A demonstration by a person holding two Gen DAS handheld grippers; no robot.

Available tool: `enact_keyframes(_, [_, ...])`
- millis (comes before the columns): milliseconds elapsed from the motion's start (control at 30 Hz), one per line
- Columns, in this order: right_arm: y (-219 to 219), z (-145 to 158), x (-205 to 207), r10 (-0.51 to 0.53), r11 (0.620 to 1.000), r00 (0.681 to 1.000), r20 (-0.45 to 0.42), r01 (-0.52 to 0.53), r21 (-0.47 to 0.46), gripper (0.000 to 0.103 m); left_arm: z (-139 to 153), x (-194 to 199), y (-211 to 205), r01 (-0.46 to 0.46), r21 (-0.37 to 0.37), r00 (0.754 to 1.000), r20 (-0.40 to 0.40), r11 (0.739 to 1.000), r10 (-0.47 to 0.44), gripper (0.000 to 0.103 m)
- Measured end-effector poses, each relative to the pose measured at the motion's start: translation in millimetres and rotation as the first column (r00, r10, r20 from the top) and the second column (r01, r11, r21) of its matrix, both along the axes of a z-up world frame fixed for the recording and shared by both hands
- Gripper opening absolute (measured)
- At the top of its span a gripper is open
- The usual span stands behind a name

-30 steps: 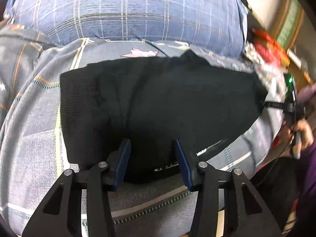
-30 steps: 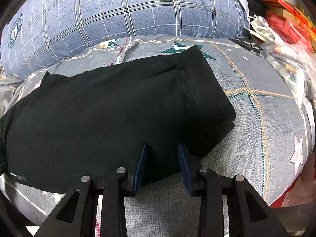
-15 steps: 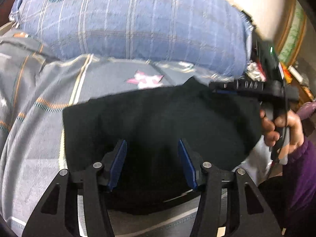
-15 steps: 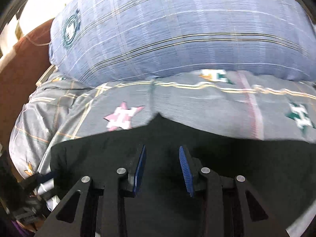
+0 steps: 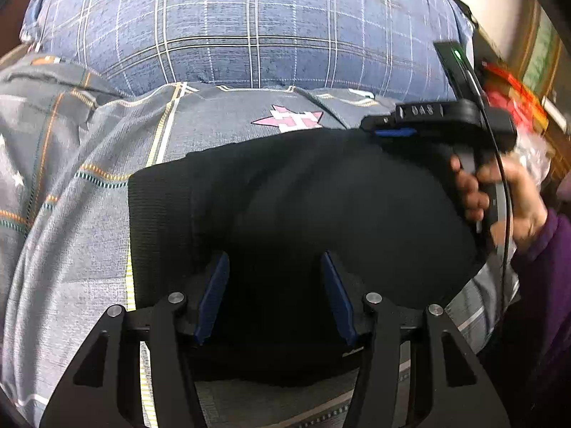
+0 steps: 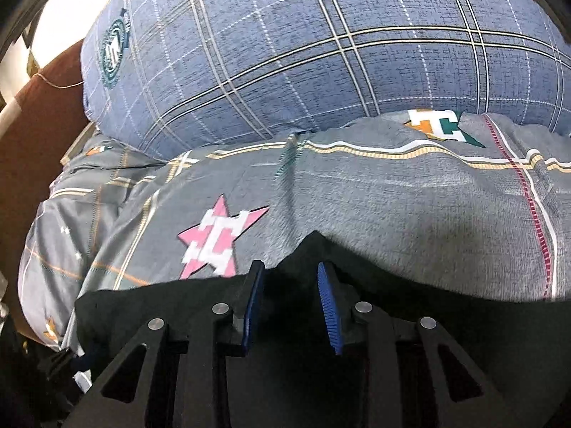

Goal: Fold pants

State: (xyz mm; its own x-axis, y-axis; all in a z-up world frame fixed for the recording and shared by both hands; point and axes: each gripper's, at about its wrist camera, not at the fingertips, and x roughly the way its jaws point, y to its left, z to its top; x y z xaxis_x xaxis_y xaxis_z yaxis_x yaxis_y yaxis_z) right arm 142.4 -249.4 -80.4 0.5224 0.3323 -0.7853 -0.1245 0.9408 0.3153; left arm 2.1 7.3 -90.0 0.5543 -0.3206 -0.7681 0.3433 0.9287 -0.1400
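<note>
Hovering, left gripper: left gripper (image 5: 274, 296) low and centre in the left wrist view, blue pads spread wide, poised over the near part of the black cloth, nothing pinched between them.
Spread too, right gripper: right gripper (image 6: 291, 303) at lower centre of the right wrist view, pads apart, tips at the far edge of the dark fabric where a small peak rises between them; contact with the cloth cannot be told.
Seen from across: right gripper (image 5: 439, 121) at the upper right of the left wrist view, lying sideways above the far right corner of the garment, gripped by a hand (image 5: 499, 196) in a purple sleeve.
Pants: pants (image 5: 303, 207) black, folded into a broad flat block, filling the middle of the left wrist view, ribbed band along the left edge; same pants (image 6: 446, 321) across the bottom of the right wrist view.
Underneath: grey quilt (image 6: 392, 196) with check lines, a pink star patch (image 6: 217, 239) just beyond the cloth edge.
Behind: blue plaid pillow (image 5: 249, 28) across the top, resting against the quilt.
Far right edge: red packaging (image 5: 510, 85), blurred.
</note>
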Motion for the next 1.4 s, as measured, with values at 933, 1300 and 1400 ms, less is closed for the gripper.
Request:
enact_keyframes(933, [-111.9, 43.2, -106.6, -0.287, 0.957, 0.952, 0.105, 0.291, -0.020, 0.046, -10.0, 13.8, 17.9, -0.163, 0.060, 0.985, 0.064, 0.985, 0.160, 0.076])
enact_keyframes(1300, [-242.2, 25.2, -147.5, -0.560, 0.826, 0.820, 0.117, 0.564, 0.001, 0.044, -2.9, 4.4, 18.1, -0.215, 0.033, 0.974, 0.084, 0.976, 0.212, 0.078])
enact_keyframes(1400, [-232.9, 29.9, -154.0, -0.561, 0.821, 0.819, 0.118, 0.569, -0.043, 0.044, 2.0, 0.5, 19.4, -0.224, 0.033, 0.968, 0.121, 0.974, 0.218, 0.078])
